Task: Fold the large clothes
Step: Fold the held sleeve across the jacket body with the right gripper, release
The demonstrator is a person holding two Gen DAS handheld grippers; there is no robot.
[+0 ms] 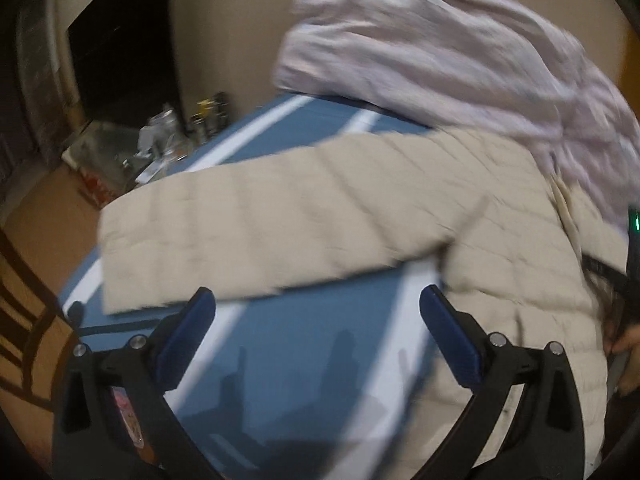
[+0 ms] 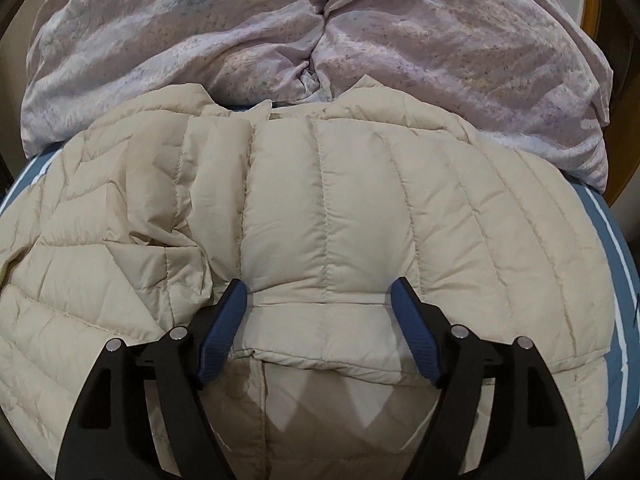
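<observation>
A beige quilted down jacket point(image 2: 340, 200) lies spread on a blue bed sheet with white stripes point(image 1: 288, 344). In the left wrist view one sleeve point(image 1: 260, 220) stretches out to the left across the sheet, with the jacket body point(image 1: 520, 280) on the right. My left gripper point(image 1: 316, 304) is open and empty, just above the sheet below the sleeve's edge. My right gripper point(image 2: 318, 292) is open, its fingers on either side of a folded jacket panel, with the jacket's edge between them.
A crumpled lilac duvet point(image 2: 320, 32) lies behind the jacket and also shows in the left wrist view point(image 1: 440, 48). A cluttered low table with small bottles point(image 1: 192, 128) and a dark screen point(image 1: 124, 48) stand left of the bed. A wooden chair point(image 1: 24, 300) is at the far left.
</observation>
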